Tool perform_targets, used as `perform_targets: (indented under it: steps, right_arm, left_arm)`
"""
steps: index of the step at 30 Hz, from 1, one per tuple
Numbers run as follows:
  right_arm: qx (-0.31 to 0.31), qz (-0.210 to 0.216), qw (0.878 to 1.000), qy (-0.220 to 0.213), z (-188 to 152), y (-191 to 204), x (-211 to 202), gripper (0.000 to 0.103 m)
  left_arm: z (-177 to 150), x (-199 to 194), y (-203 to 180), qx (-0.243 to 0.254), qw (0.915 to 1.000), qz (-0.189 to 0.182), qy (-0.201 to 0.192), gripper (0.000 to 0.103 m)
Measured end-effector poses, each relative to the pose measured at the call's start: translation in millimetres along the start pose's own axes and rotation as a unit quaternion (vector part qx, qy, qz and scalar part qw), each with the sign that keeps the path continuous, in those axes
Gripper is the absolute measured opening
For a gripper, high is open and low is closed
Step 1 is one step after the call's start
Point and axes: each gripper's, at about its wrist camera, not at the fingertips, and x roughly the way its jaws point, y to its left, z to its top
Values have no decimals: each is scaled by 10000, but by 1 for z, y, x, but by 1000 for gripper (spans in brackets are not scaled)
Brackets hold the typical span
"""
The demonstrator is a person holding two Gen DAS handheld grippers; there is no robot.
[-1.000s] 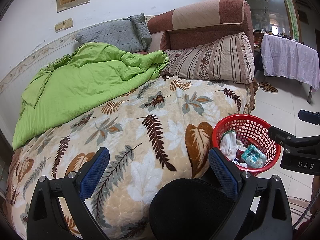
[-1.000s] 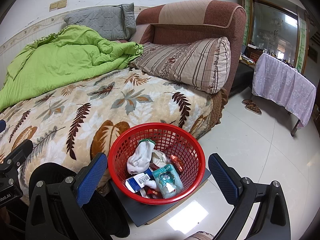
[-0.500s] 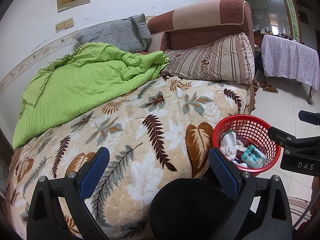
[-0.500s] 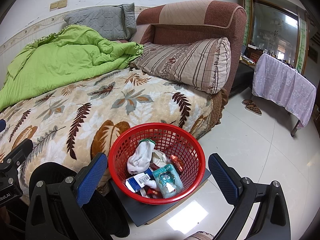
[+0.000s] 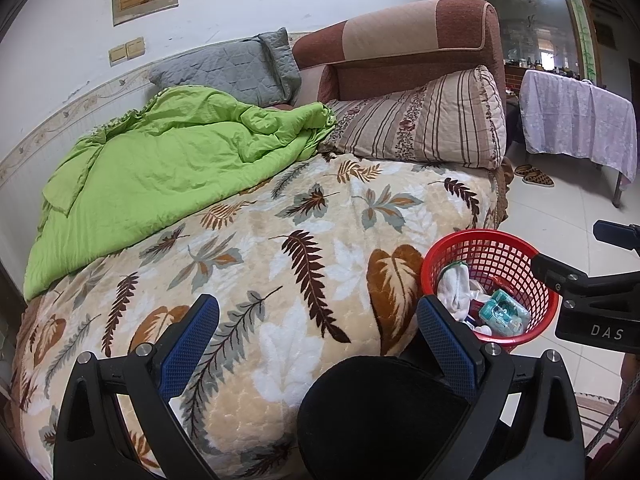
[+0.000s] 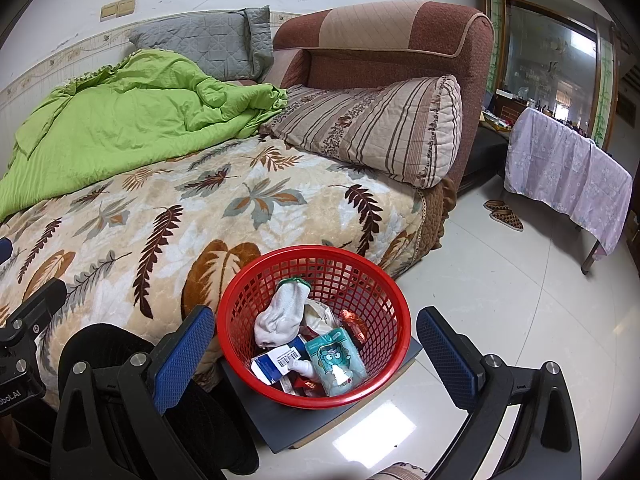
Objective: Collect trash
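A red mesh basket stands on a dark low board beside the bed; it also shows in the left wrist view. It holds a white sock, a teal tissue pack, a blue-and-white box and several wrappers. My right gripper is open and empty, hovering just in front of the basket. My left gripper is open and empty over the bed's leaf-patterned blanket, left of the basket.
A green quilt, a grey pillow and a striped pillow lie on the bed. A brown headboard stands behind. A cloth-covered table and slippers are on the tiled floor at right. A black round object sits near me.
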Motion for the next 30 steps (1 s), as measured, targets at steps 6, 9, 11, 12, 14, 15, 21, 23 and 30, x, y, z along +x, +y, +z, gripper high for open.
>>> perform_targets:
  steps: [6,9,11,12,14,15,21,23,30]
  right_arm:
    - [-50,216,9998,20,7,11,9,102]
    - [-233,493,9985,-25,30,35,17,102]
    - [-483,757,9960,-3,49,59,24,102]
    - [-572,876,9945,44,57,70,29,102]
    - [-754,1220,9894,228,75,105,44,102]
    - [-784,1333,9876,285,79,116,50,102]
    - [-1453,1818,9698,733,83,242,109,102]
    - [-1743,1958,9598,1004,77,287,136,102]
    - [-2014,1976,9502,1326,77,376,215,102]
  left_arm:
    - [-4,6,16,-351,9992,96,166,99]
    - [-8,13,46,-687,9967,363,245,99]
    - [-13,19,76,-960,9927,674,276,99]
    - [-16,22,94,-1129,9894,861,315,99]
    - [-24,29,125,-1369,9820,1235,420,99]
    - [-30,32,143,-1463,9756,1567,480,99]
    - [-68,61,231,-2107,9396,2450,1125,99]
    - [-80,73,253,-2357,9309,2442,1353,99]
    - [-99,131,306,-2847,9084,2363,1949,99]
